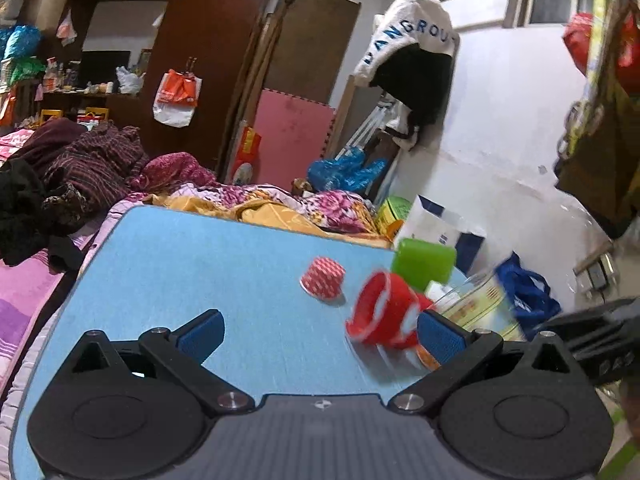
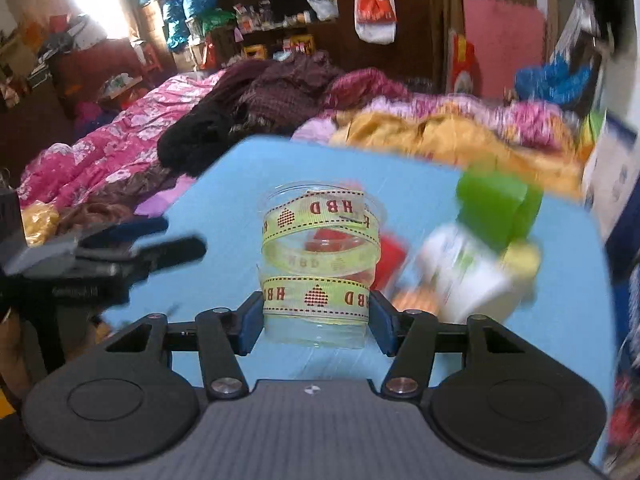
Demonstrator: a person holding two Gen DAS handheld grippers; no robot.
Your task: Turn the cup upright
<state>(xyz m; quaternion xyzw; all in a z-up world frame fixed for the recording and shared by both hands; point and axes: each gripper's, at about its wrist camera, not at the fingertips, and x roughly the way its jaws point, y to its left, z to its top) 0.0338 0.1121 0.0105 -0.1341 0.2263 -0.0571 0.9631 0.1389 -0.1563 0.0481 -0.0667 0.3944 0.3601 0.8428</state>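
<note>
Cup (image 2: 316, 264): clear plastic, yellow-green ribbon w/ red "HBD" + hearts wound round it; stood mouth-up on blue table (image 2: 400, 184).
R gripper (image 2: 316, 312): pads clamped on cup's lower wall.
L gripper (image 1: 320, 332): fingers spread, nothing held.
Nearby: red cup (image 1: 380, 312) tilted, blurred; green-capped bottle (image 2: 480, 248) beside.

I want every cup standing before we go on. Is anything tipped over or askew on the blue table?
Yes. The red cup lies tipped by the left gripper, and the checked paper cup is mouth-down. The clear ribbon cup stands upright in the right gripper.
</note>
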